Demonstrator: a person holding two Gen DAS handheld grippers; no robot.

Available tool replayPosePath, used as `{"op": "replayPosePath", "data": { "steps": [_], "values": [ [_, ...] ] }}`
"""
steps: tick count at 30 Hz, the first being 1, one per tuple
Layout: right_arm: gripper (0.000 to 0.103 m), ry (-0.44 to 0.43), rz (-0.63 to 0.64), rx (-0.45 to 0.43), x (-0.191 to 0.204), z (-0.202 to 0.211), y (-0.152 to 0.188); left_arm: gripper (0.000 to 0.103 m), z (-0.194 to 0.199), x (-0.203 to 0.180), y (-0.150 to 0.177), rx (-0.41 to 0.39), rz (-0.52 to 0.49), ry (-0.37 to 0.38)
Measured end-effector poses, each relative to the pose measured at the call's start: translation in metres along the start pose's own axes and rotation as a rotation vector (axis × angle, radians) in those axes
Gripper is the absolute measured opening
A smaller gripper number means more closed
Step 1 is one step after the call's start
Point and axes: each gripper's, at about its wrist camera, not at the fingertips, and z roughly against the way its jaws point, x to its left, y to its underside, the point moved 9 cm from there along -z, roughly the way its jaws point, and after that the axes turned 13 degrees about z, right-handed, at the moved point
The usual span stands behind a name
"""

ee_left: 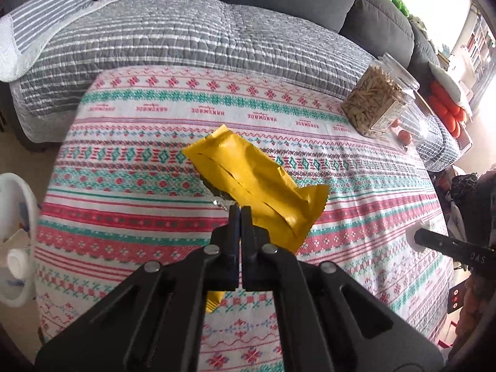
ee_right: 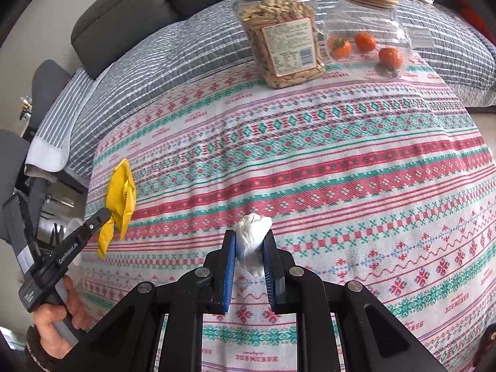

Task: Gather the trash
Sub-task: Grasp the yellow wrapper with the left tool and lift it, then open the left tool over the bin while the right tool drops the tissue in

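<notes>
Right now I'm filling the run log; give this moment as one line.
left gripper: shut on yellow wrapper | right gripper: shut on white wad | both above patterned cloth

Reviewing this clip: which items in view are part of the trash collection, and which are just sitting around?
Part of the job:
- yellow wrapper, pinched in the left tool
- white crumpled tissue, clamped in the right tool

Just lying about:
- jar of seeds
- clear jar with small orange fruits
- patterned tablecloth
- grey striped quilt
</notes>
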Motion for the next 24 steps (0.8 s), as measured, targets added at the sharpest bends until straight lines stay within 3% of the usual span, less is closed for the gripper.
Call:
{"op": "replayPosePath", "data": {
  "steps": [7, 24],
  "values": [
    [0.018, -0.029, 0.044, -0.010, 0.033, -0.003, -0.007, 0.001, 0.025, 0.025, -0.004, -0.030, -0.020, -0.042],
    [0.017, -0.089, 0.221, -0.028, 0.149, -0.028, -0.023, 0.001, 0.082, 0.140, -0.017, -0.074, 0.070, -0.153]
  ]
}}
